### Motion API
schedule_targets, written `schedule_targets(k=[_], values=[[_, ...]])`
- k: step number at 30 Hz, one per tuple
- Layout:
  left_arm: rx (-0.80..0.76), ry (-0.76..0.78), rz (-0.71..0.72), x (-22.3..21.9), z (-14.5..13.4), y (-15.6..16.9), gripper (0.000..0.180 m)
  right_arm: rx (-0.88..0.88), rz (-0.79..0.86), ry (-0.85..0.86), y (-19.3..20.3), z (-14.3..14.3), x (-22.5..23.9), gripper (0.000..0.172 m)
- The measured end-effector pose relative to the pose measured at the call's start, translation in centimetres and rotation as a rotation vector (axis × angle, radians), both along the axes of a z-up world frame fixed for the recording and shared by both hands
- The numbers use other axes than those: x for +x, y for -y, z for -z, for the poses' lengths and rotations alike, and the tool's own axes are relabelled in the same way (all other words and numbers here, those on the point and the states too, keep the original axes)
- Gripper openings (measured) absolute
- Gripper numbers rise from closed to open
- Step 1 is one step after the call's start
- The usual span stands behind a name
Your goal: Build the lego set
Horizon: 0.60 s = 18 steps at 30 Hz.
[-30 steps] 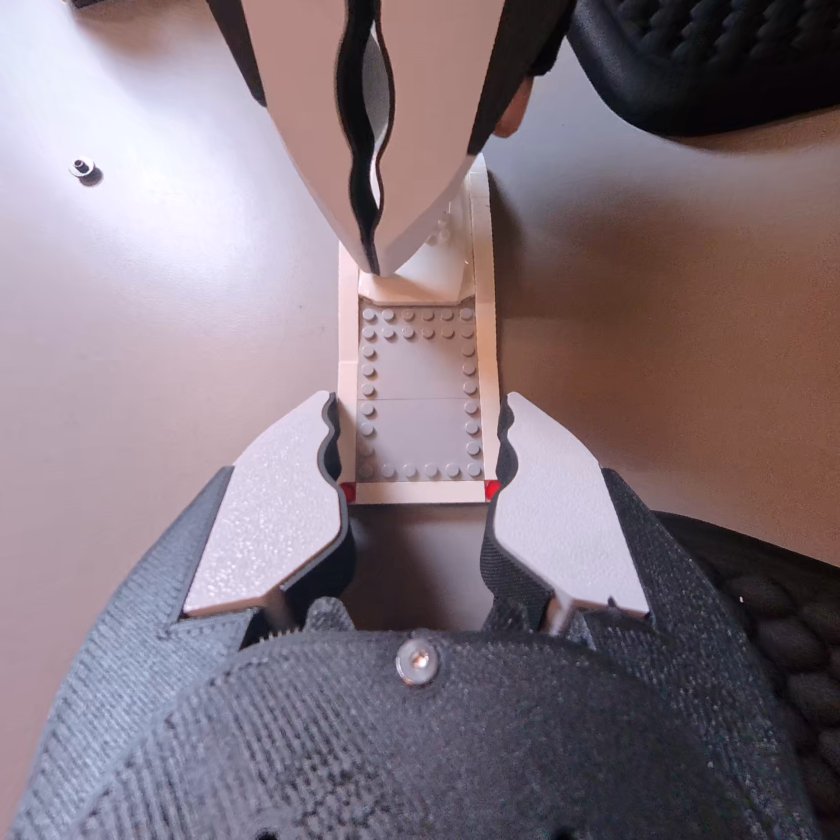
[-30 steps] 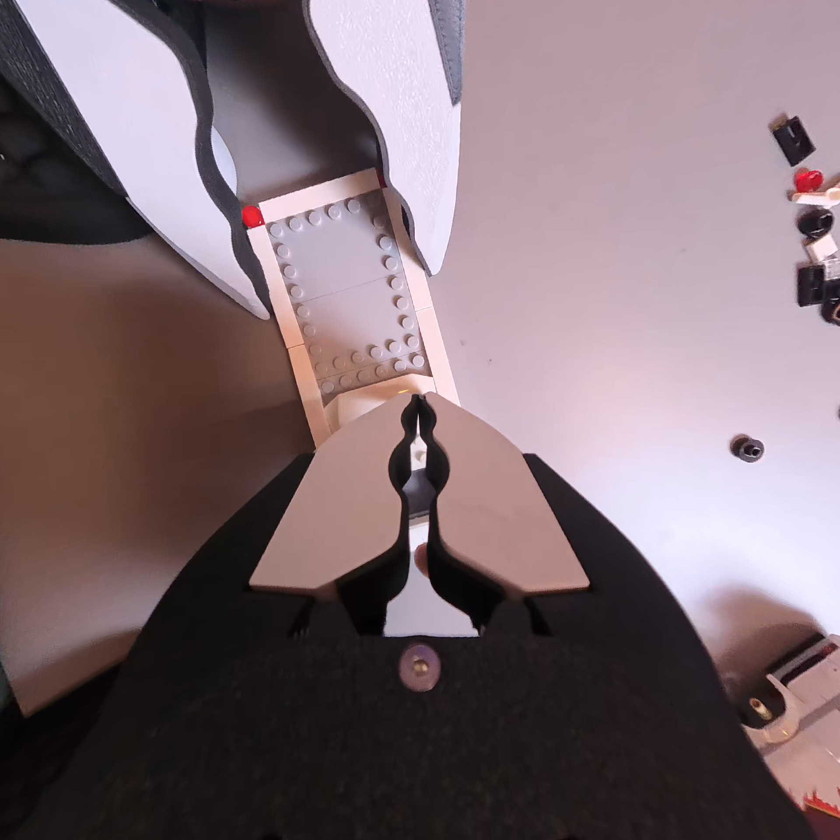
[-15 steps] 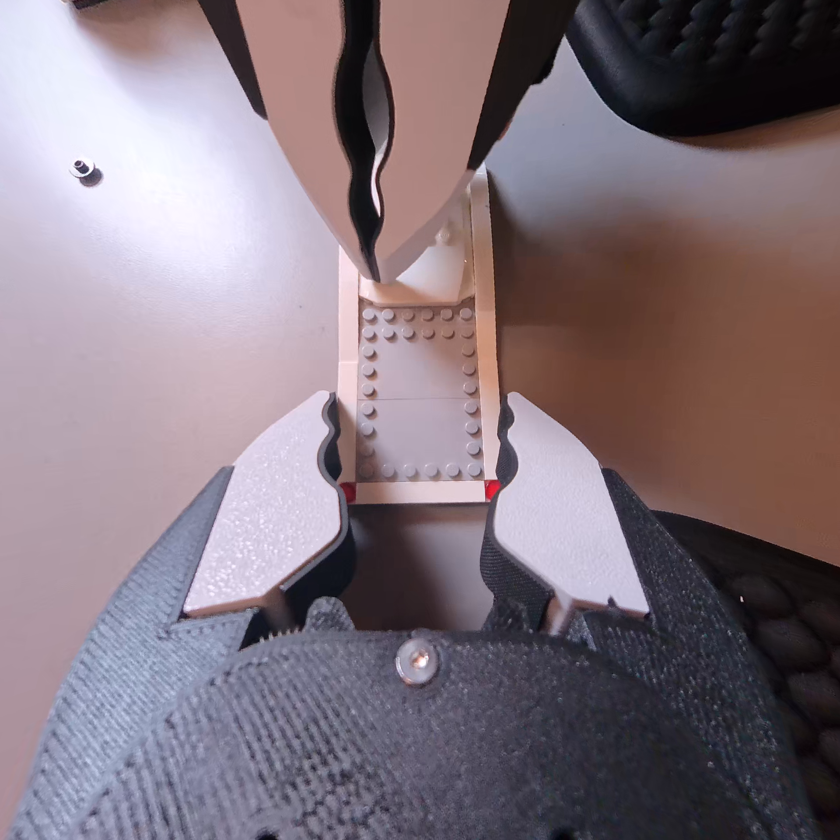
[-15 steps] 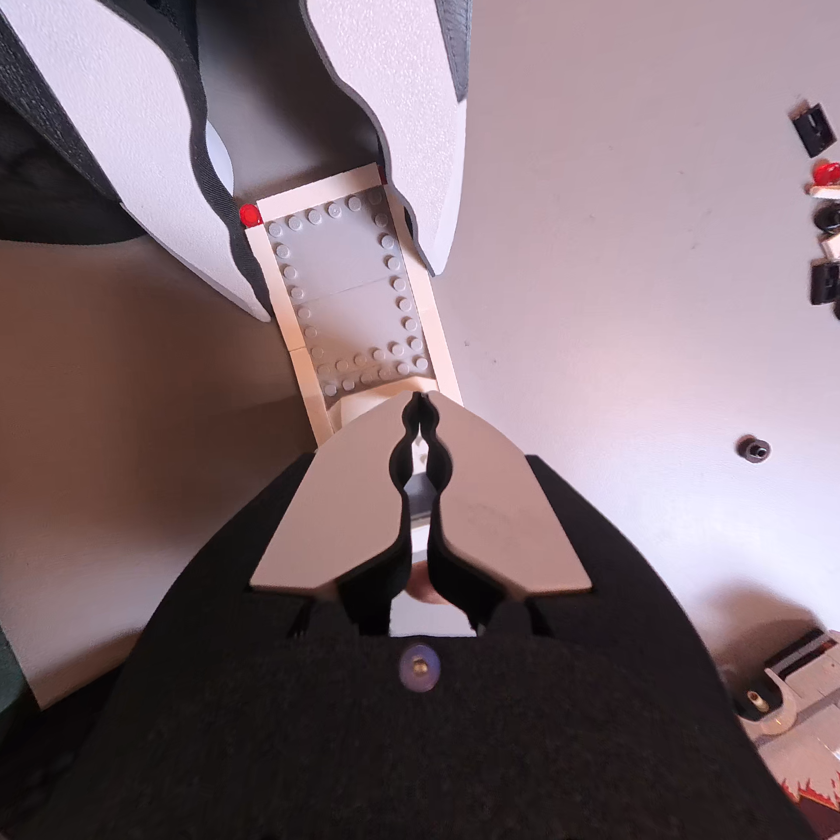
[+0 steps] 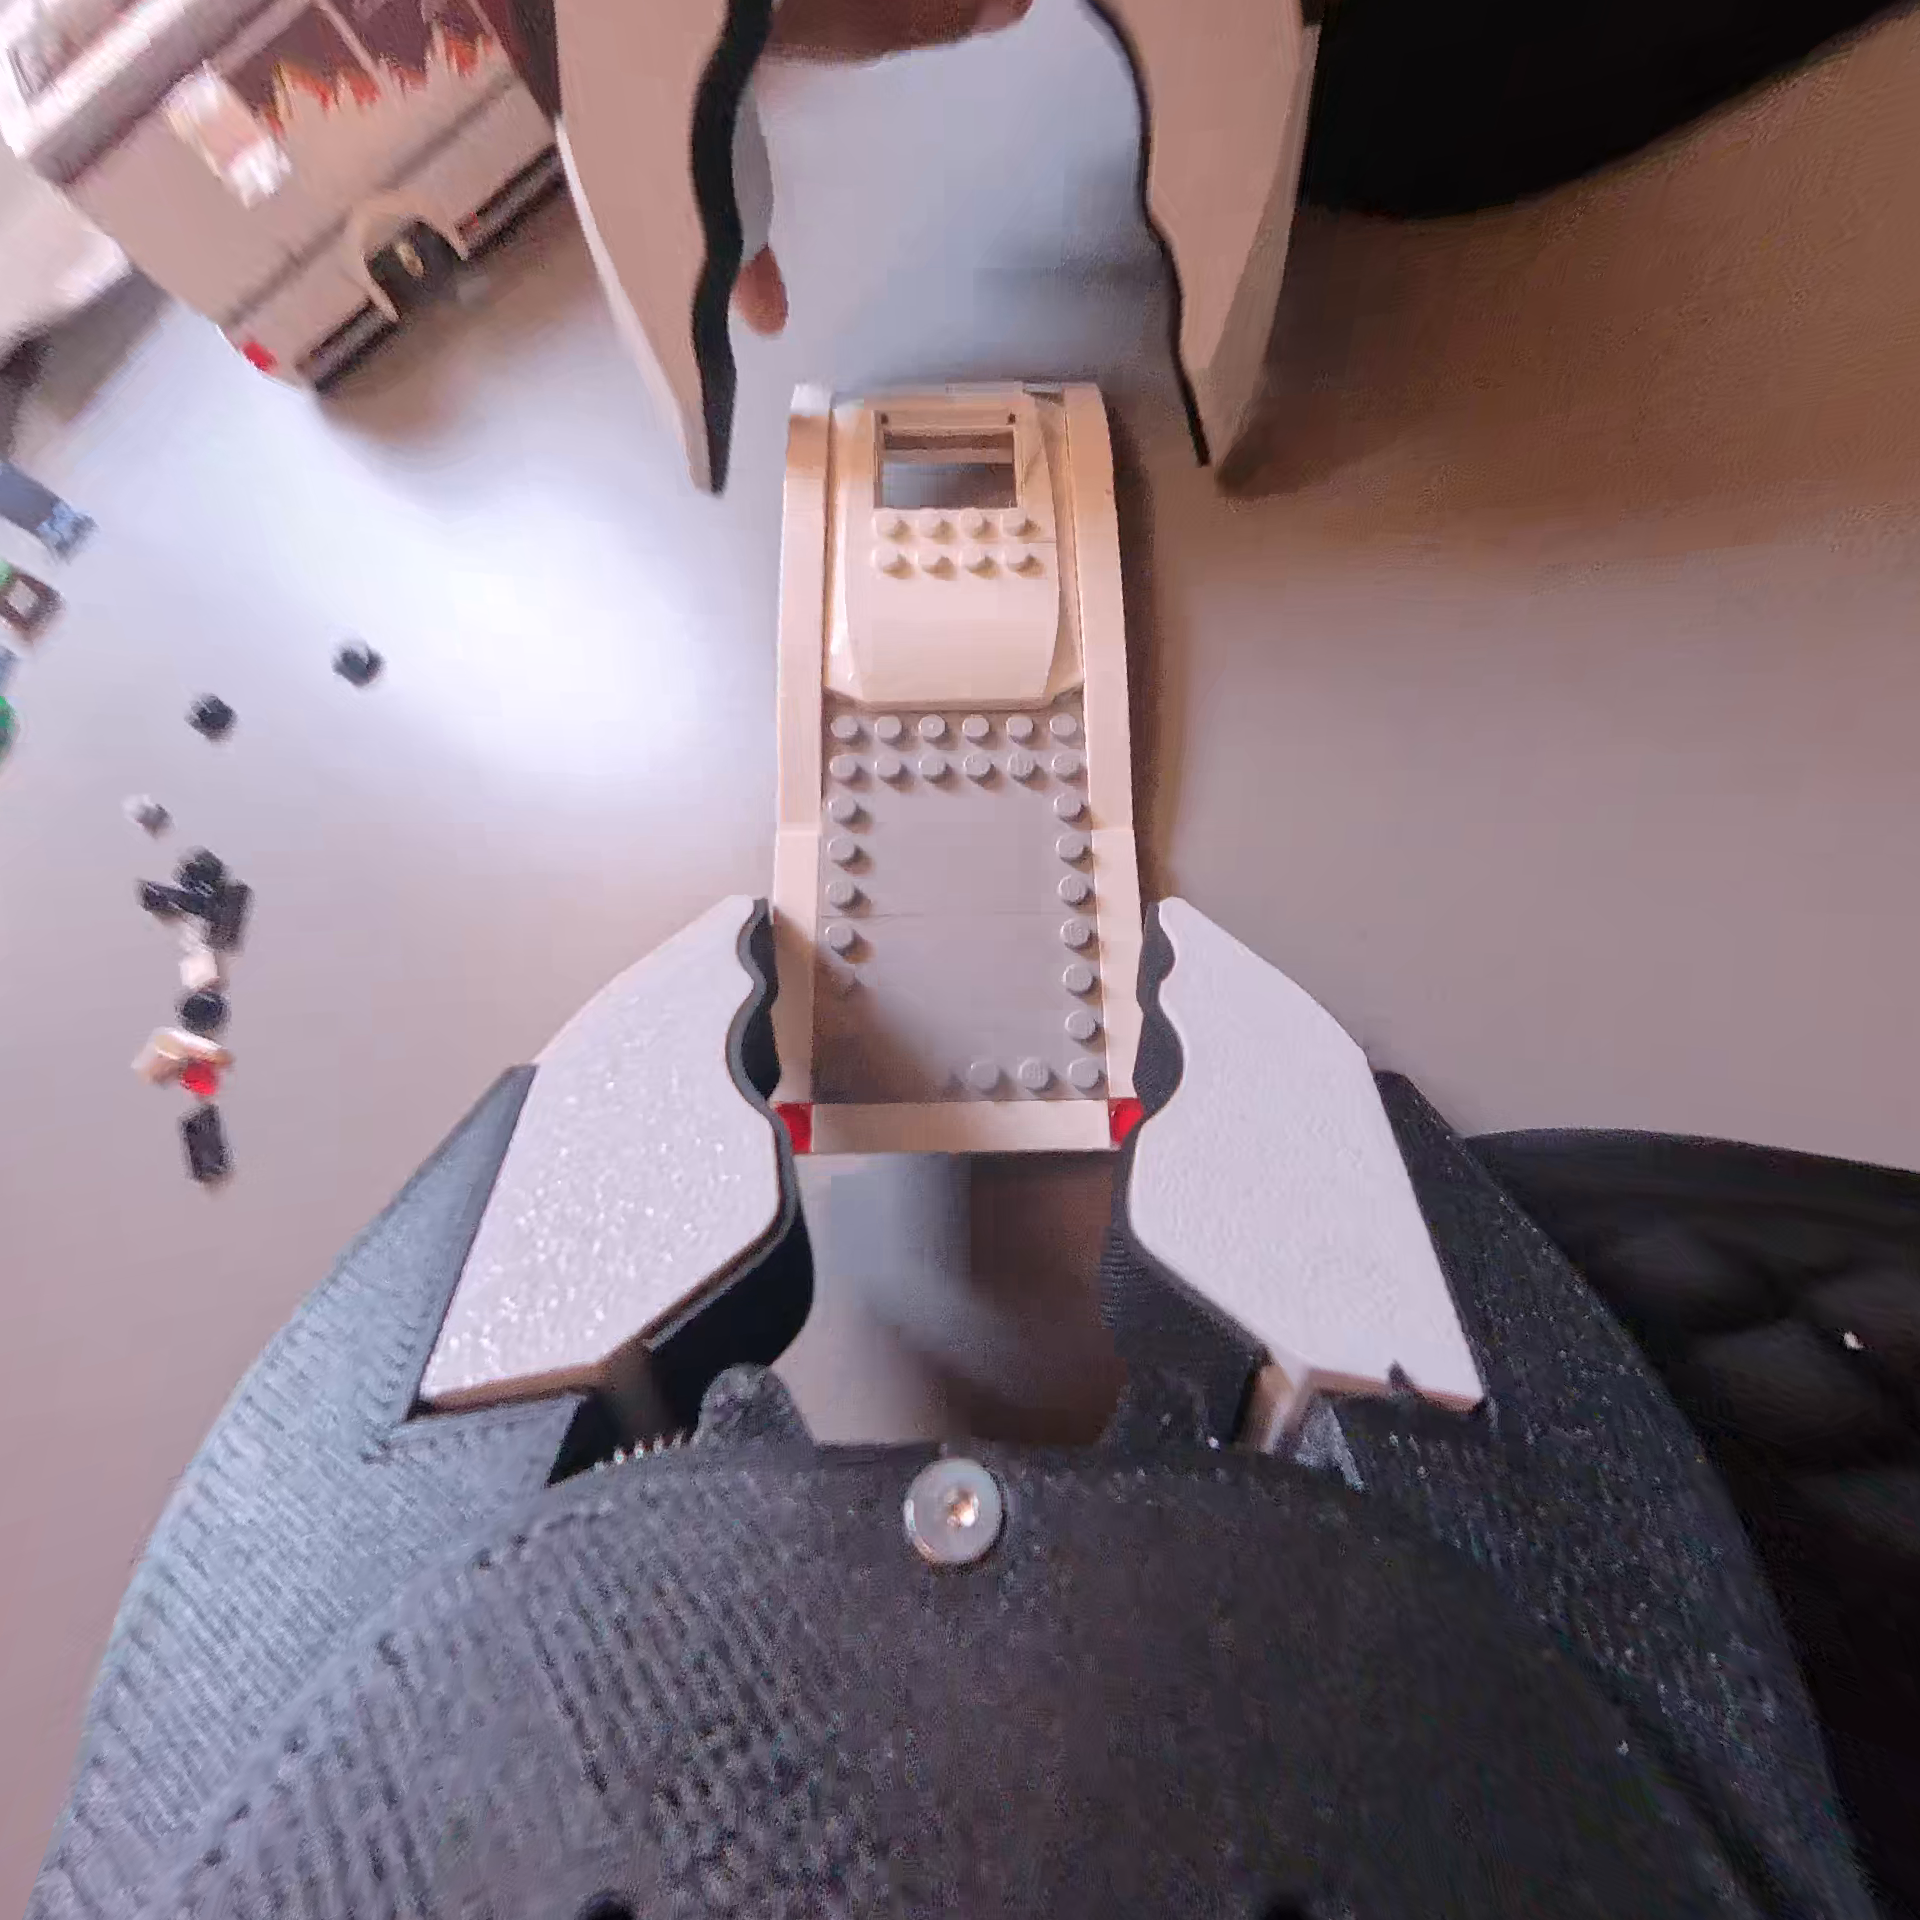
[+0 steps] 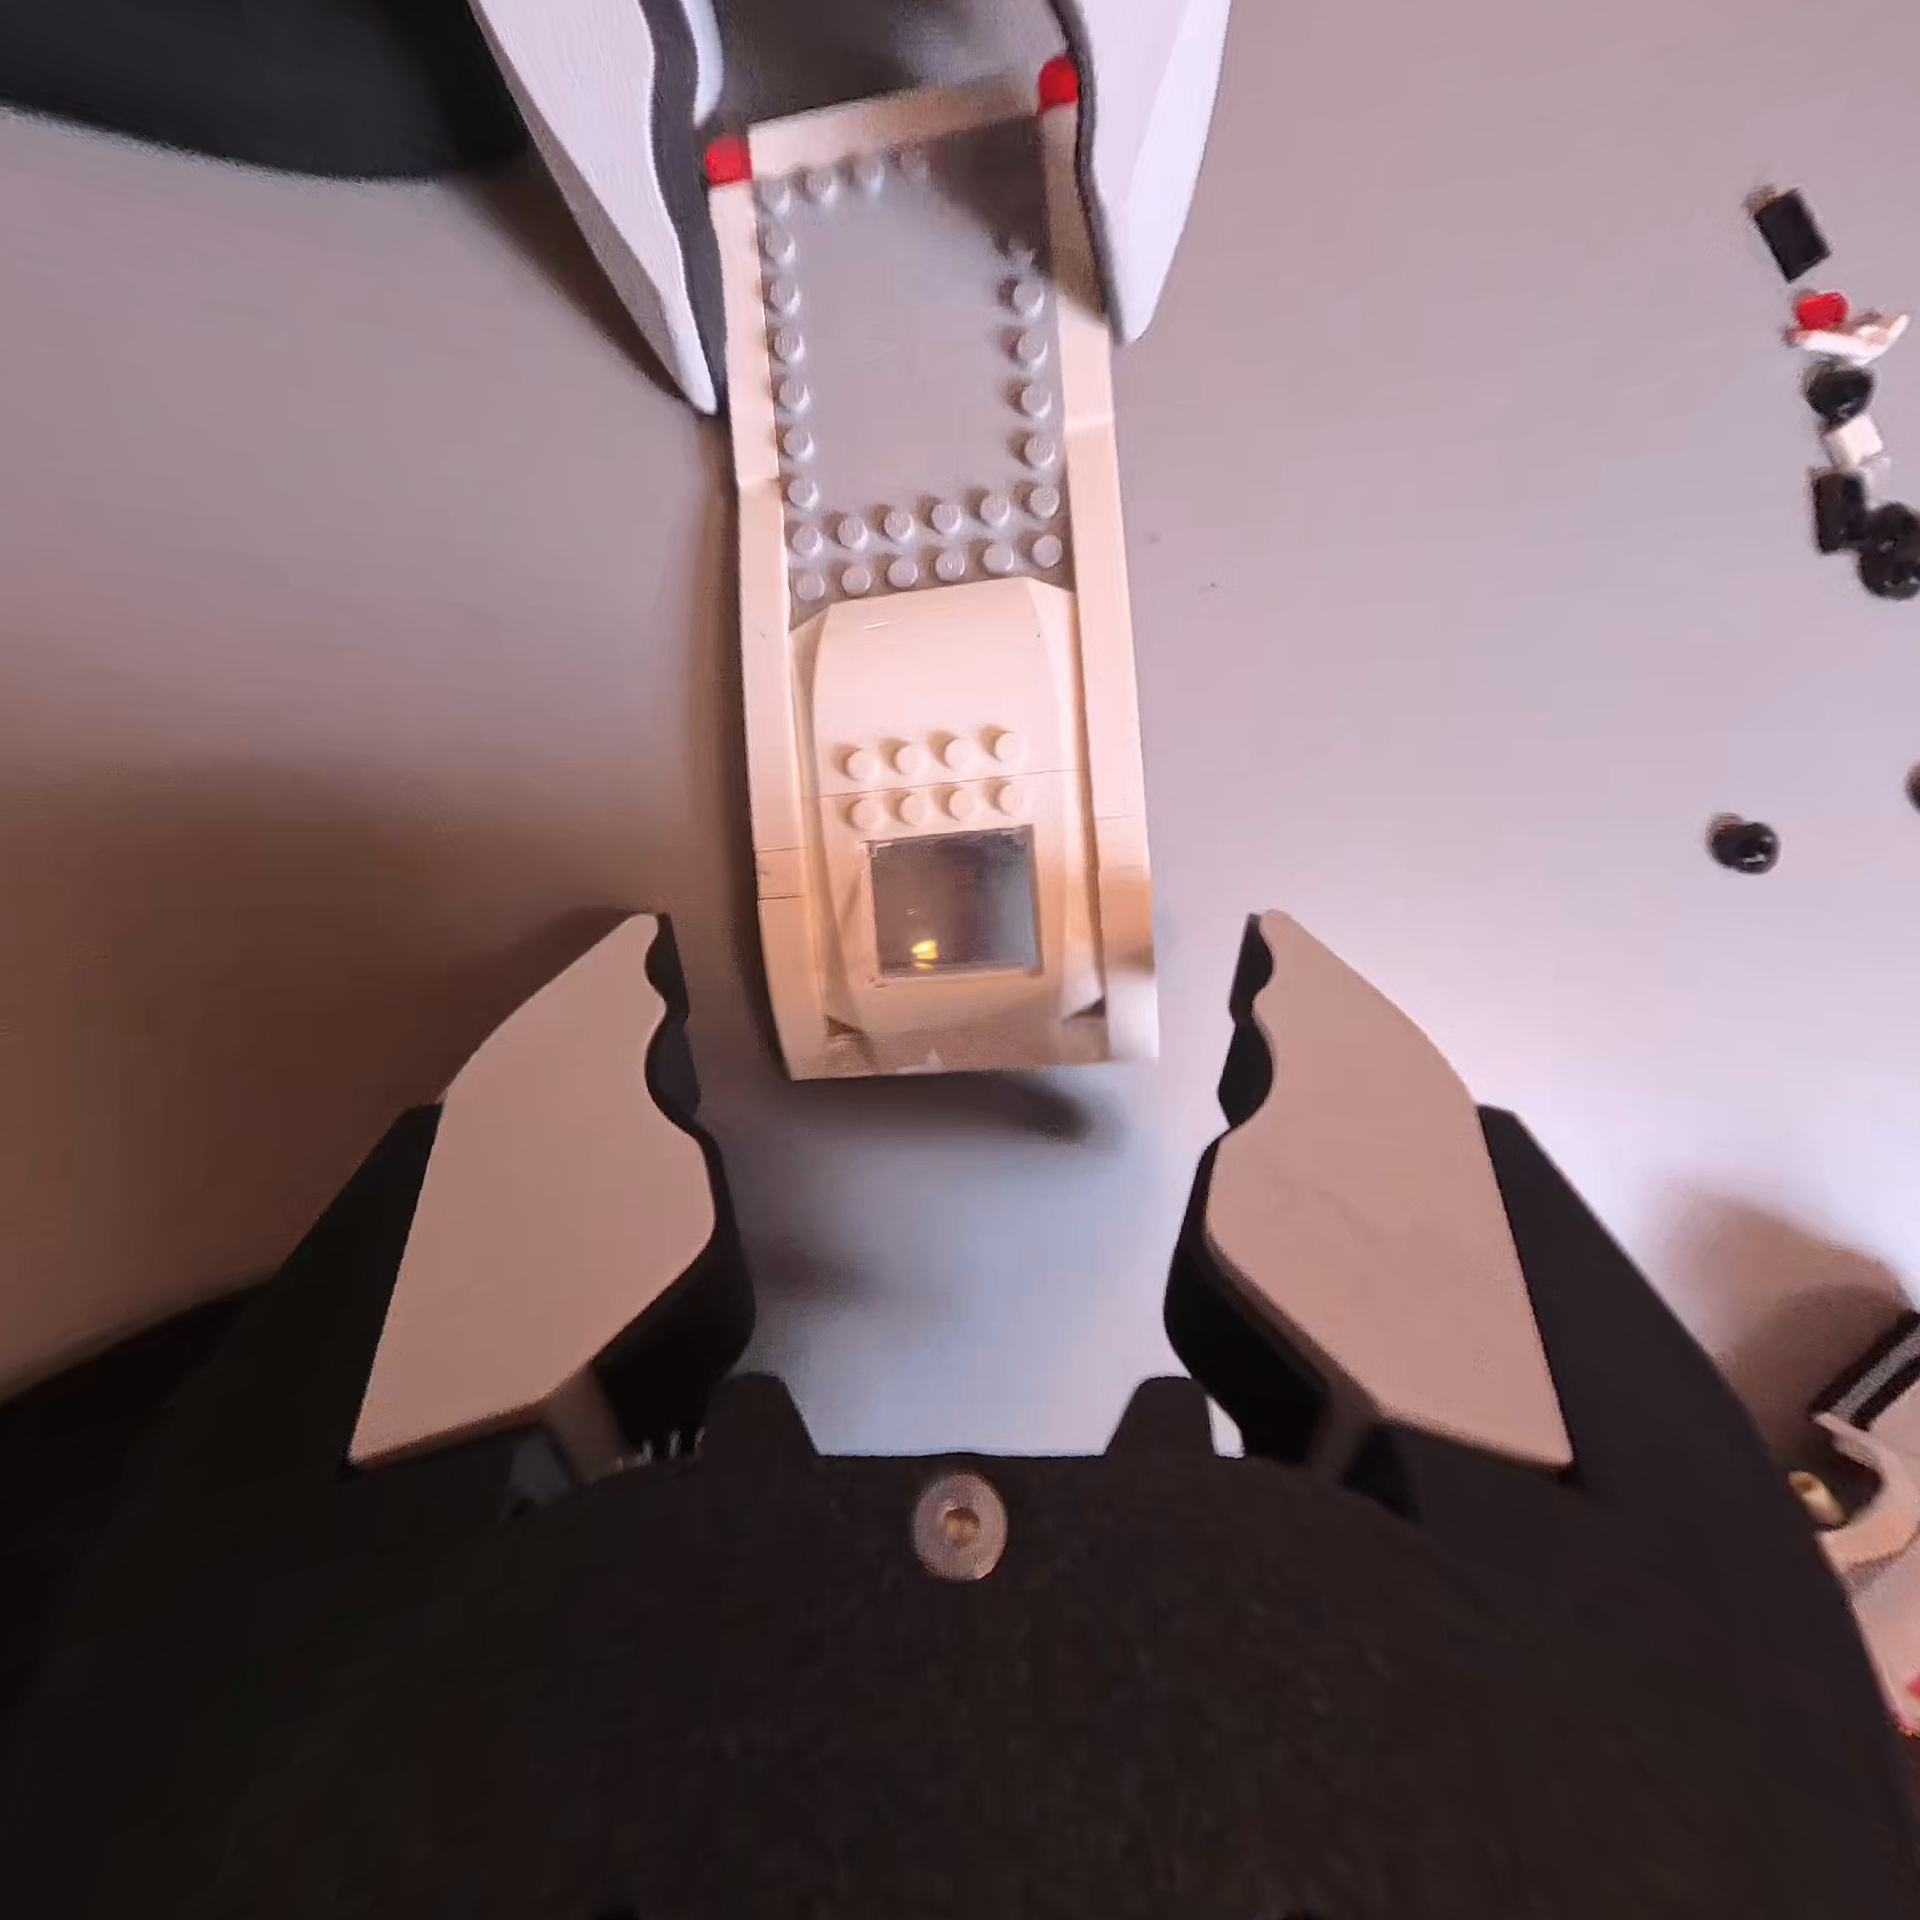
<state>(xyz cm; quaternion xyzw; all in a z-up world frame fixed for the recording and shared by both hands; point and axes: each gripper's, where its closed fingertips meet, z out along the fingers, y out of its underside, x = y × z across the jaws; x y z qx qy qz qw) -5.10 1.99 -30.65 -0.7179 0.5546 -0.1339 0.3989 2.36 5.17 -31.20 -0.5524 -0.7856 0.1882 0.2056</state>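
A long white and grey brick model [image 5: 956, 862] lies on the table, with a white curved cab piece [image 5: 945, 613] at its far end and small red pieces [image 5: 795, 1122] at its near corners. My left gripper [image 5: 956, 920] is shut on the model's rear, one pad pressed on each white side wall. In the right wrist view the model [image 6: 914, 416] lies ahead, cab piece [image 6: 935, 686] nearest. My right gripper [image 6: 956, 930] is open wide and empty, just short of the cab end. It also shows in the left wrist view [image 5: 956, 468].
Several small loose black, white and red pieces [image 5: 192, 935] lie on the table to the left; they show at the right in the right wrist view [image 6: 1849, 436]. A white vehicle-shaped build [image 5: 312, 208] stands at the far left. A black knitted thing [image 5: 1714, 1299] lies at the right. Left tips to right tips: about 9 centimetres. The black knitted thing [image 5: 1714, 1299] lies some 9 centimetres from my left tips, 15 centimetres from my right tips.
My right gripper was shut with its tips on the white cab piece; it has opened wide and drawn back from the model. My left gripper has kept its hold on the model's rear.
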Motion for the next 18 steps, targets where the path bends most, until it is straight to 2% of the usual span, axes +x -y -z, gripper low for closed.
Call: schedule_targets(k=[1,3,5,7,9,11,14,16,18], values=[[0.05,-0.016,0.02,0.1,-0.2,0.0,0.068,0.004,-0.016,0.006,0.0,0.3,-0.1,0.097],[0.144,-0.047,0.053,0.3,-0.6,0.1,0.068,-0.036,-0.06,0.012,0.4,0.3,-0.1,0.076],[0.132,-0.051,0.061,0.3,-0.5,0.4,0.068,-0.038,-0.107,0.01,0.8,0.3,0.1,0.072],[0.03,0.07,0.06,0.8,-1.6,1.0,0.069,-0.019,-0.161,-0.011,1.1,0.1,0.2,0.071],[-0.168,0.234,0.086,1.5,-3.4,1.7,0.065,0.053,-0.218,-0.036,1.1,-0.3,0.1,0.071],[-0.343,0.305,0.056,2.2,-4.3,1.2,0.063,0.131,-0.278,-0.079,1.4,-1.2,-0.3,0.072],[-0.475,0.3,0.062,4.1,-4.3,0.7,0.052,0.278,-0.346,-0.15,2.0,-2.8,-1.3,0.072],[-0.509,0.195,0.084,4.5,-3.2,0.8,0.026,0.391,-0.372,-0.168,1.9,-3.3,-1.5,0.072],[-0.548,0.186,0.09,4.7,-3.3,1.2,0.018,0.457,-0.385,-0.202,1.9,-3.7,-1.5,0.072]])
